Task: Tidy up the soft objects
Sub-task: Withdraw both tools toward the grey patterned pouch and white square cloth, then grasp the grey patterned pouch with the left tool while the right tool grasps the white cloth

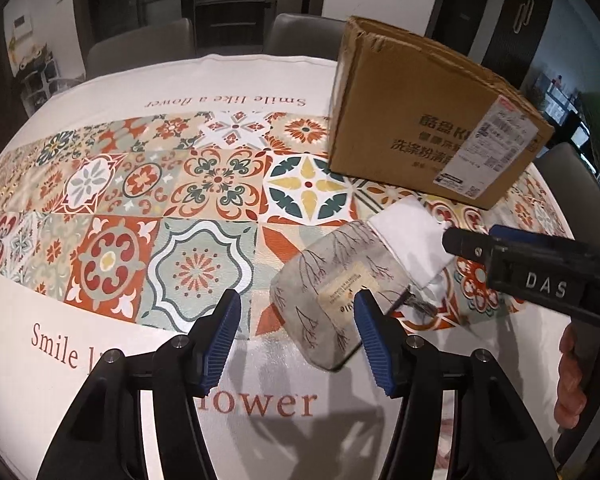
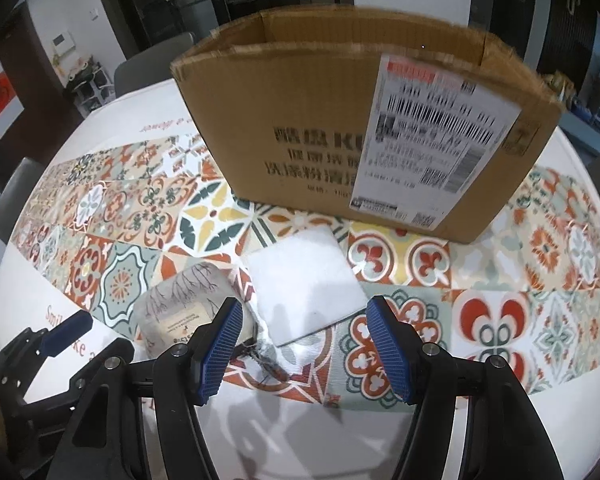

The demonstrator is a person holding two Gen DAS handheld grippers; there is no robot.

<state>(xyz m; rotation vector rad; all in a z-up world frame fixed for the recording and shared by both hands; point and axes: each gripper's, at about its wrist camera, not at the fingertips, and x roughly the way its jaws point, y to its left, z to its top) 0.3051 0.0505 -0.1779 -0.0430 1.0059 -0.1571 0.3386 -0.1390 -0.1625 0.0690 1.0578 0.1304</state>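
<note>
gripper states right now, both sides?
Left gripper: open, holding nothing; its right finger overlaps the grey printed pouch in view.
Right gripper: open, empty, over the white pad.

Tablecloth [image 1: 236,80]: "Smile like a flower"; claw [image 1: 460,240]: "DAS"

Showing black frames on the left gripper [image 1: 296,336] and right gripper [image 2: 304,344]. Wearing ribbed blue pads [image 2: 386,354], with silver screws [image 1: 177,342]. Bearing white "DAS" lettering [image 1: 546,285].

Cardboard box [image 2: 364,120] label blurred; box interior hidden.
</note>
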